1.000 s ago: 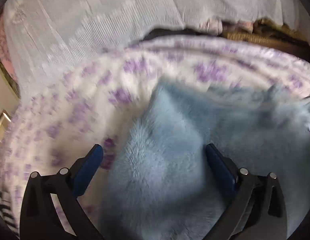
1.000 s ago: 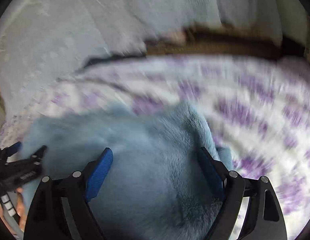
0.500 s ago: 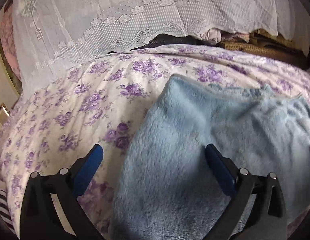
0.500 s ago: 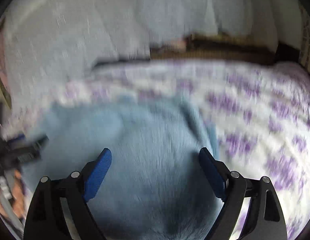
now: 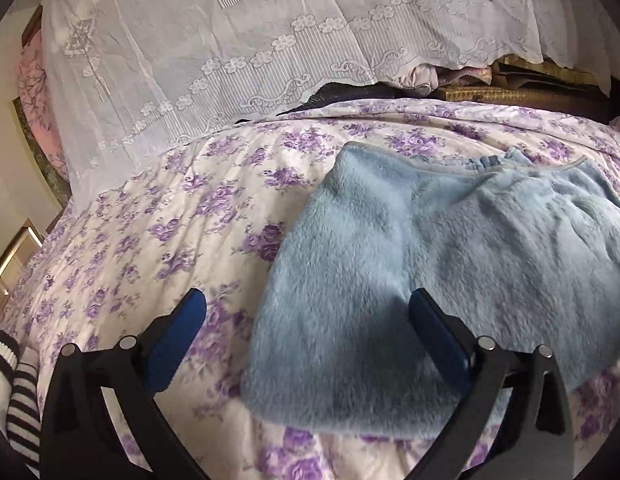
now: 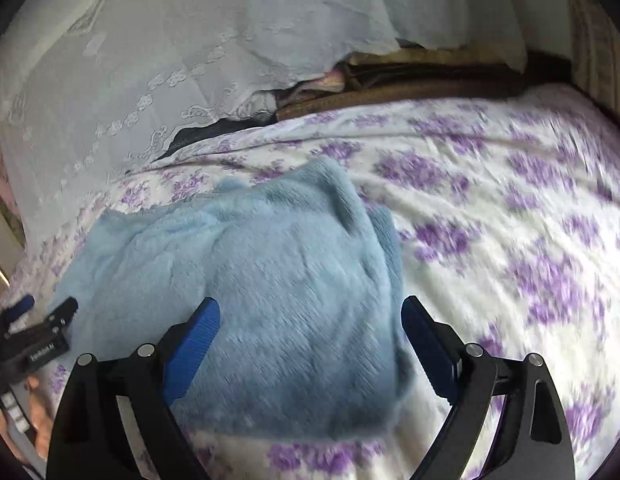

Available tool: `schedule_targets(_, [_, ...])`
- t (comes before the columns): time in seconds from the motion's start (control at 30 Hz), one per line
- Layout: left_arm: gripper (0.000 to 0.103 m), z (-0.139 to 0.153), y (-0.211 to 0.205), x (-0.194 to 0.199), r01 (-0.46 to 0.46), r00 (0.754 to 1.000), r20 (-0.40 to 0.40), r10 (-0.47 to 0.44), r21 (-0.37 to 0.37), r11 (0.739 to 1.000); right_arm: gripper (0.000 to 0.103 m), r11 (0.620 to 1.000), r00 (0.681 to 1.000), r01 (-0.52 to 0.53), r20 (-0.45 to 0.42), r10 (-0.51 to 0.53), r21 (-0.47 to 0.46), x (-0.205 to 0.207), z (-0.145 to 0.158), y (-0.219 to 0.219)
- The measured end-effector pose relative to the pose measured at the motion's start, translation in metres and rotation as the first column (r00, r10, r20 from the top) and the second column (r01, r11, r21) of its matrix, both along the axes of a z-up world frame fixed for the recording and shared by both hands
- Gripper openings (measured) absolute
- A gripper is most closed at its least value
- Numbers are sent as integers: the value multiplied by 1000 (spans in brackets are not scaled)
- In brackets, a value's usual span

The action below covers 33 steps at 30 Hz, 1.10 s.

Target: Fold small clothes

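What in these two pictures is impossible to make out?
- Pile behind the lace curtain: left view, the curtain hides most of it.
- Striped fabric: left view, cut off by the edge.
- Blue fleece garment underside: hidden against the floral bedspread, blurred in the right view.

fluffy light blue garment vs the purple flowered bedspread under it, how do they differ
The fluffy light blue fleece garment is one plain colour; the white bedspread with purple flowers is printed. The garment has a deep, furry pile, while the bedspread looks smooth and thin. The garment is a small piece, doubled over and rumpled; the bedspread lies spread wide beneath it, running past it on every side. Both are soft textiles, and neither is gripped by the open tongs.
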<state>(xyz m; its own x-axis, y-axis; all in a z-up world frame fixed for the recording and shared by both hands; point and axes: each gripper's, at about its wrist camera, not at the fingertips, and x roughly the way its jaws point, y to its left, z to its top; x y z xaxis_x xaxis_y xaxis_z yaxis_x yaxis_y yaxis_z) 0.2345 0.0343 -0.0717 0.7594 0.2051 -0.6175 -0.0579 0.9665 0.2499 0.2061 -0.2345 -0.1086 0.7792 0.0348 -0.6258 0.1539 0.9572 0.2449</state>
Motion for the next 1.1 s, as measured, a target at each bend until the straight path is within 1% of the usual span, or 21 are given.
schedule_targets(0.07, [99, 1, 1, -6, -3, 1000, 0, 3, -2, 1000, 92, 999, 1000, 13, -5, -13, 43, -7, -3, -6])
schedule_targets(0.13, [99, 1, 2, -10, -4, 1000, -2, 4, -3, 1000, 92, 998, 1000, 13, -6, -13, 56, -14, -4, -7])
schedule_targets(0.3, [99, -1, 5, -22, -10, 1000, -16, 10, -7, 1000, 92, 1000, 1000, -13, -12, 13, -2, -25, -4, 8])
schedule_targets(0.37, [99, -1, 8, -28, -12, 1000, -23, 12, -15, 1000, 92, 1000, 1000, -15, -19, 14, -7, -28, -4, 9])
schedule_targets(0.57, [99, 2, 11, -46, -8, 1000, -11, 8, -20, 1000, 92, 998, 999, -7, -34, 9, 57, -42, -8, 1])
schedule_targets(0.8, [99, 6, 6, -63, 7, 1000, 8, -7, -8, 1000, 92, 994, 998, -44, -30, 47, 97, -63, -7, 5])
schedule_targets(0.97, [99, 9, 4, -71, 20, 1000, 17, -20, -20, 1000, 92, 983, 994, -85, -48, 94, 166, -74, -9, 10])
schedule_targets(1.1, [99, 10, -1, -67, 40, 999, 5, -40, -37, 998, 92, 956, 989, -102, -75, 128, 274, -71, -16, 9])
